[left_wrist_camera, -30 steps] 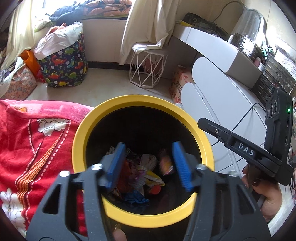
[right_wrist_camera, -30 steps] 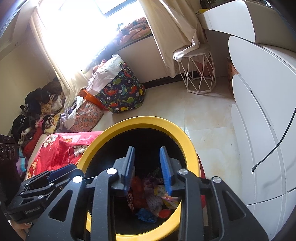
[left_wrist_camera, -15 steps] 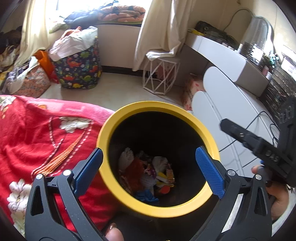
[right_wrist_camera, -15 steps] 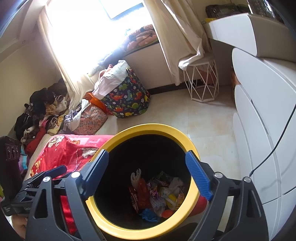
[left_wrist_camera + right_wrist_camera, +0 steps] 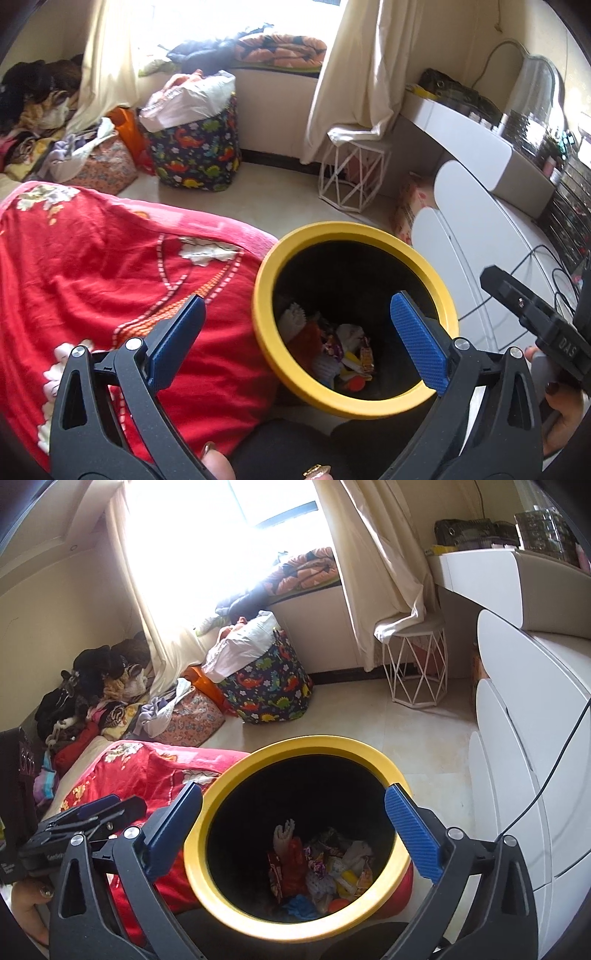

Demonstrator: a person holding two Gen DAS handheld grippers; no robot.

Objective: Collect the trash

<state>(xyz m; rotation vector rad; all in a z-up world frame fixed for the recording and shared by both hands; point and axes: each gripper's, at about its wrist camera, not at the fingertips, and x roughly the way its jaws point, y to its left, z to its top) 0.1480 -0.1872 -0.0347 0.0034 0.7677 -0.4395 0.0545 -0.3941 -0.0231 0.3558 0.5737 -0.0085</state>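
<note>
A yellow-rimmed black trash bin (image 5: 266, 334) stands on the floor beside a red blanket (image 5: 92, 273). Crumpled wrappers and other trash (image 5: 340, 350) lie at its bottom, also seen in the right wrist view (image 5: 321, 871). My left gripper (image 5: 295, 343) is wide open and empty above the bin's left rim. My right gripper (image 5: 293, 830) is wide open and empty above the bin (image 5: 210, 886). The right gripper also shows at the right edge of the left wrist view (image 5: 535, 321).
A white dresser (image 5: 524, 746) stands right of the bin. A white wire stool (image 5: 417, 672), a dinosaur-print laundry basket (image 5: 266, 686) and piles of clothes (image 5: 103, 694) stand by the window wall. A cable (image 5: 546, 775) hangs over the dresser front.
Both grippers opened wide from nearly shut over the bin and pulled back upward. The left gripper shifted left toward the blanket. More trash lies in the bin.
</note>
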